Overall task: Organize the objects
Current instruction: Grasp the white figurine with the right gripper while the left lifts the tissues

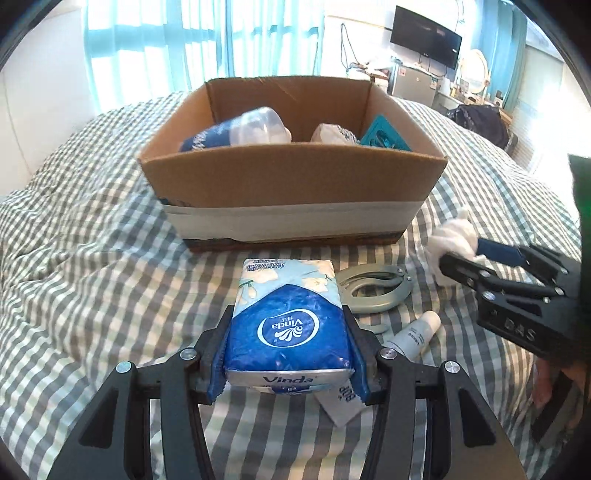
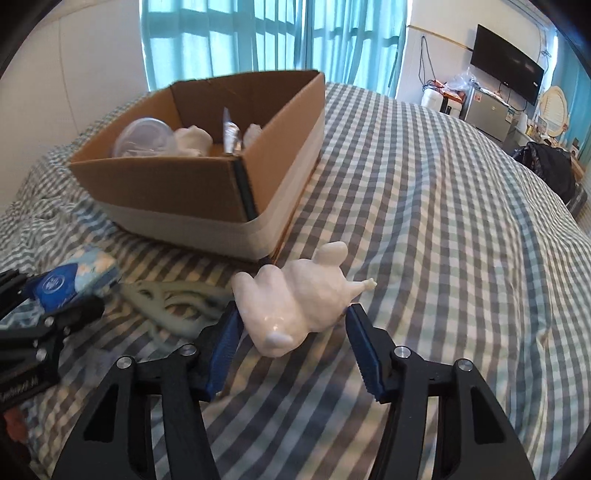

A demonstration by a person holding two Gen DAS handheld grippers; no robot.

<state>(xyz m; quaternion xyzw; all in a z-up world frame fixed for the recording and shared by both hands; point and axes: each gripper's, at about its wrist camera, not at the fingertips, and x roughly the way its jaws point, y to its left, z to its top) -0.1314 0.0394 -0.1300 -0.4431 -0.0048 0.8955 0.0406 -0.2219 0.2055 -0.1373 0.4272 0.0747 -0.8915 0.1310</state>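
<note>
My left gripper (image 1: 288, 354) is shut on a blue Vinda tissue pack (image 1: 286, 321), held just above the checked bed in front of an open cardboard box (image 1: 295, 177). My right gripper (image 2: 291, 332) is shut on a white animal figurine (image 2: 299, 299), near the box's (image 2: 184, 188) right corner; it also shows at the right of the left wrist view (image 1: 465, 254). The box holds a clear-capped bottle (image 1: 255, 127), a white object (image 1: 328, 133) and a teal item (image 1: 384, 133).
On the checked bedspread (image 2: 424, 221) lie a grey-green ring-shaped clamp (image 1: 373, 291), a small white tube (image 1: 413, 334) and a paper slip (image 1: 341, 406). Behind are curtains, a wall TV (image 1: 424, 35) and a desk.
</note>
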